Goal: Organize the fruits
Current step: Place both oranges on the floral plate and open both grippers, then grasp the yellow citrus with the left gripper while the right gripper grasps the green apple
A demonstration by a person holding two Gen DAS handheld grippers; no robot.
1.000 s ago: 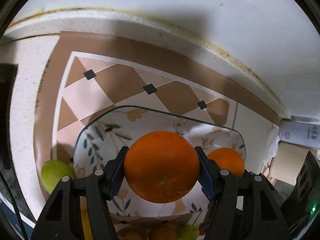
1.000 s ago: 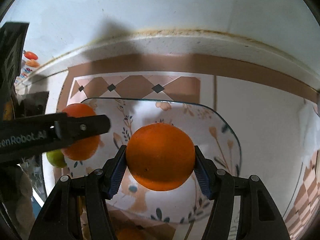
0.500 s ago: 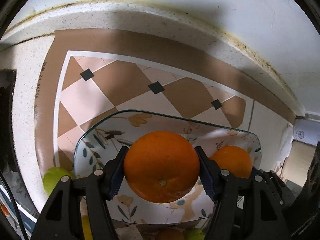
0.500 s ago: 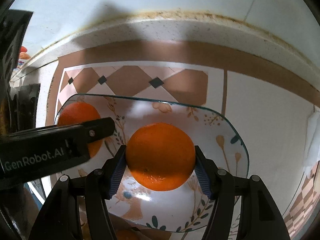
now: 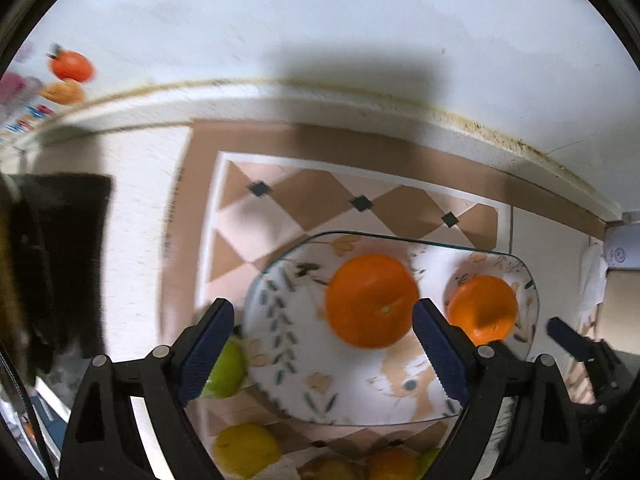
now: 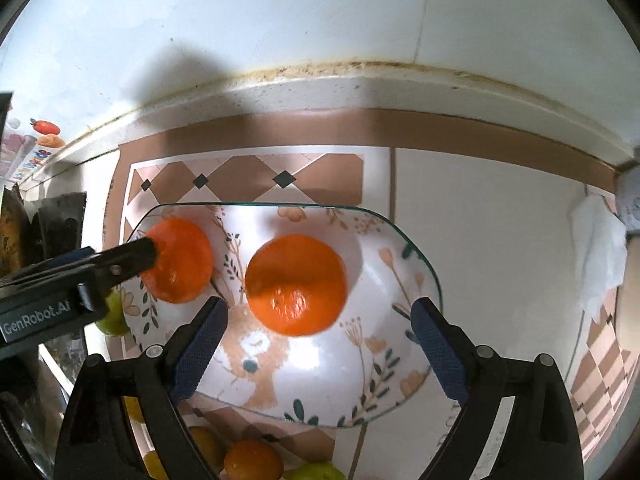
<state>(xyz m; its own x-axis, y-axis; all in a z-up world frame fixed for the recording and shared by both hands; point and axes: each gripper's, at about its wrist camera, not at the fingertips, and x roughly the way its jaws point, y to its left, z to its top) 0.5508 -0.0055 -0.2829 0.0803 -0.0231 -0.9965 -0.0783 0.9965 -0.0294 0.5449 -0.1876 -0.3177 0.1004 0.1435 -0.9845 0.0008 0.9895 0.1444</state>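
Oranges sit free below both tools now: the left gripper [image 5: 324, 344] and the right gripper [image 6: 320, 338] point straight down, jaws opening, pads clear of any fruit. One orange [image 5: 370, 300] lies near the middle of the glass plate [image 5: 280, 288], the other orange [image 6: 295, 284] beside it toward the plate's right edge. Both look bright, round and unbruised. That much seems done. Off the plate, at the worktop's near edge, a green fruit [image 5: 224, 372], a lemon [image 5: 246, 450] and a few more fruits wait, so I'd call it partway.
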